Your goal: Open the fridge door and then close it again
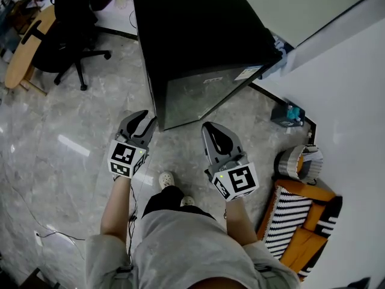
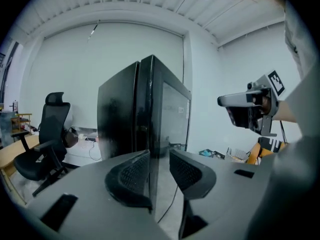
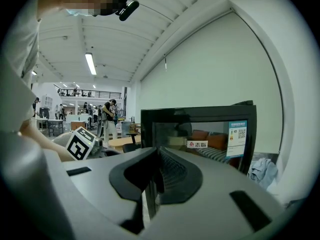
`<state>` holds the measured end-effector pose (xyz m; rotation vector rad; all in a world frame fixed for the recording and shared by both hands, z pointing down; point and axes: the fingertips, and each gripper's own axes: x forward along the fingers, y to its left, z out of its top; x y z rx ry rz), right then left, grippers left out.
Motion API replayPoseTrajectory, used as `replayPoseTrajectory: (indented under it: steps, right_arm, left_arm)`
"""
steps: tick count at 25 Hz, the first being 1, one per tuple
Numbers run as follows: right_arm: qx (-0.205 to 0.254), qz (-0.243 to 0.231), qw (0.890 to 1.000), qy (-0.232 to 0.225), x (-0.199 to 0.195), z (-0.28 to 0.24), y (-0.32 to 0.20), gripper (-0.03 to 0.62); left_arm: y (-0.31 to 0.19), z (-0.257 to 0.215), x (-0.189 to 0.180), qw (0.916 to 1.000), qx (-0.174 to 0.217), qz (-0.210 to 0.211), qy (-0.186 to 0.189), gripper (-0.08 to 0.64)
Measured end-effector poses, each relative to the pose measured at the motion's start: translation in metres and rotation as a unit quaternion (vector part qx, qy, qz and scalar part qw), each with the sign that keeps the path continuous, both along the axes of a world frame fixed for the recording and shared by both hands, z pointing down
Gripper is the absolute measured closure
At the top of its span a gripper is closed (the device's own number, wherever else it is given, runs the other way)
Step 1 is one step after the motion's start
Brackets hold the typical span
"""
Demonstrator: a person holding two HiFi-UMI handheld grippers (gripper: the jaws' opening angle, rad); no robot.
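Note:
The black fridge (image 1: 198,47) stands on the floor ahead of me, its glass door (image 1: 192,95) closed and facing me. My left gripper (image 1: 144,120) is open just before the door's left front corner. In the left gripper view the fridge's corner edge (image 2: 150,114) lines up with the gap of the left gripper (image 2: 159,171), and nothing is between the pads. My right gripper (image 1: 212,128) is shut and empty, pointing at the door's lower right part. The right gripper view shows the right gripper (image 3: 157,171) below the fridge front (image 3: 200,131).
A black office chair (image 1: 72,23) and a wooden table (image 1: 24,47) stand at the far left. A white wall (image 1: 349,101) runs along the right, with a small blue box (image 1: 287,114) and an orange striped seat (image 1: 301,221) by it. Thin cables (image 1: 54,233) cross the floor.

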<state>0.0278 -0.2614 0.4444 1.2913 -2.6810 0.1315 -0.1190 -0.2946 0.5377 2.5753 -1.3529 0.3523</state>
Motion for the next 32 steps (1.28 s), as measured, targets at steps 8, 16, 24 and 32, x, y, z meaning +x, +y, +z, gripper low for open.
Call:
replayPoseTrajectory:
  steps: [8, 16, 24, 32]
  right_arm:
    - [-0.008, 0.013, 1.0, 0.007, 0.007, 0.005, -0.003, 0.566]
    - [-0.014, 0.026, 0.999, 0.016, 0.017, 0.01, -0.002, 0.566]
    - [-0.014, 0.029, 0.999, 0.017, 0.02, 0.009, 0.001, 0.566]
    - [-0.01, 0.026, 1.0, 0.013, 0.021, 0.003, 0.004, 0.566]
  left_arm:
    - [-0.037, 0.031, 0.007, 0.9985, -0.022, 0.034, -0.036, 0.42]
    - [-0.045, 0.033, 0.015, 0.9983, -0.025, 0.048, -0.019, 0.419]
    - [-0.048, 0.033, 0.012, 0.9985, -0.038, 0.037, -0.008, 0.477]
    - [-0.045, 0.032, 0.012, 0.9987, -0.046, 0.017, -0.018, 0.483]
